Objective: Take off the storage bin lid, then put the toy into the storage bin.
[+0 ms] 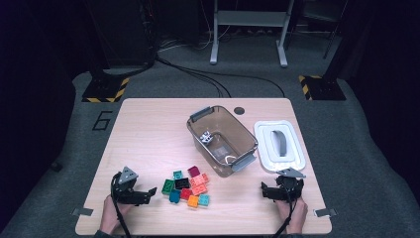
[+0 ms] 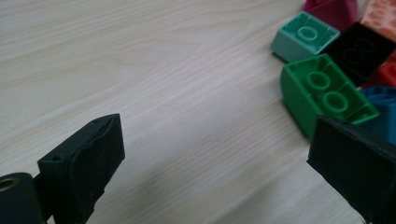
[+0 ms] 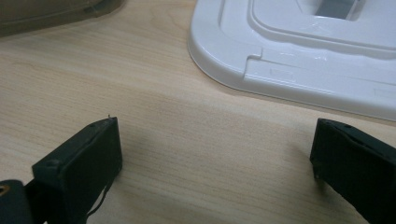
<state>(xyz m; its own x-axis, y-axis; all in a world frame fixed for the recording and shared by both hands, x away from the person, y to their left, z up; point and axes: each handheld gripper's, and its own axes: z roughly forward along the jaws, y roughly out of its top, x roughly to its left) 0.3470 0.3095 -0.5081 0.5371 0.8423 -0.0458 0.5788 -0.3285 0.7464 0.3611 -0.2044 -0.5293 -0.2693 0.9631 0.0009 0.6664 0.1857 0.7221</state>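
clearly, the risk sits in how tightly the small plastic building bricks are bunched on the pale wooden table. the left gripper is held low beside the cluster, its black jaws spread wide with nothing between them, and the nearest piece, a green two-stud brick lying on its side, is just beyond the far jaw in the left gripper view. if that jaw is pushed in from this angle, the green brick could be shoved into the teal square brick and the black brick touching it, and the whole pile could be scattered rather than one piece caught. a tilted brick may also slip or flip when pinched across its sloped faces.

the right gripper is also wide open and empty, resting near the front right of the table, just beside the white plastic lid with a grey handle. a careless swing could nudge that lid, whose rim lies close to the table's right edge.

open room is plentiful on the left half of the table, where bare wood is seen. the clear brownish plastic bin with grey latches stands behind the bricks, between pile and lid, so a carried brick would have to be lifted over its near wall.
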